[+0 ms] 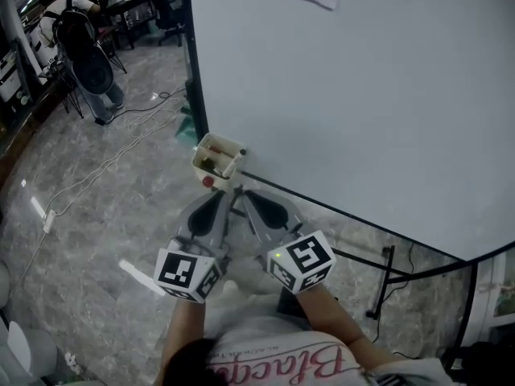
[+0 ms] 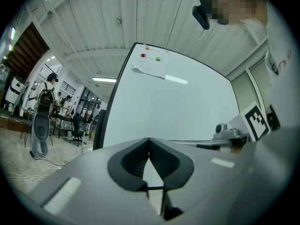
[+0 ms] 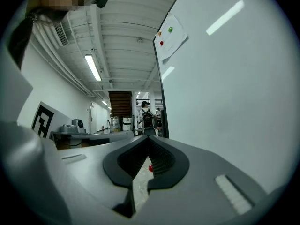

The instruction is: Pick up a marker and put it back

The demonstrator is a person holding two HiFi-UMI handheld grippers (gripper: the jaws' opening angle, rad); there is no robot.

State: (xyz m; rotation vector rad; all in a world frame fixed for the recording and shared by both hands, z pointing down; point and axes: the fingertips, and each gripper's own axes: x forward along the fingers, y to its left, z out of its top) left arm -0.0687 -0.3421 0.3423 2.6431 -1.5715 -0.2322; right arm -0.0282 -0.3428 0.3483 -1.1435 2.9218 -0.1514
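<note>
Dim head view; ceiling tubes (image 3: 93, 67) glare; gripper views fisheye-warped.

Grey shells on left hand-held gripper (image 1: 228, 193), right hand-held gripper (image 1: 244, 193); black pads (image 2: 135, 165), black-white marker cubes (image 1: 187, 273). White shirt (image 1: 269, 359), red script.

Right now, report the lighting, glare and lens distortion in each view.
Head view: dim, even light; the whiteboard reads flat grey with no glare. Left gripper view: fisheye with black corners, the whiteboard's edge bows, and a pale streak of reflected lamp light lies on it. Right gripper view: same fisheye, a brighter streak on the whiteboard, and the ceiling lamp is blown out.
</note>
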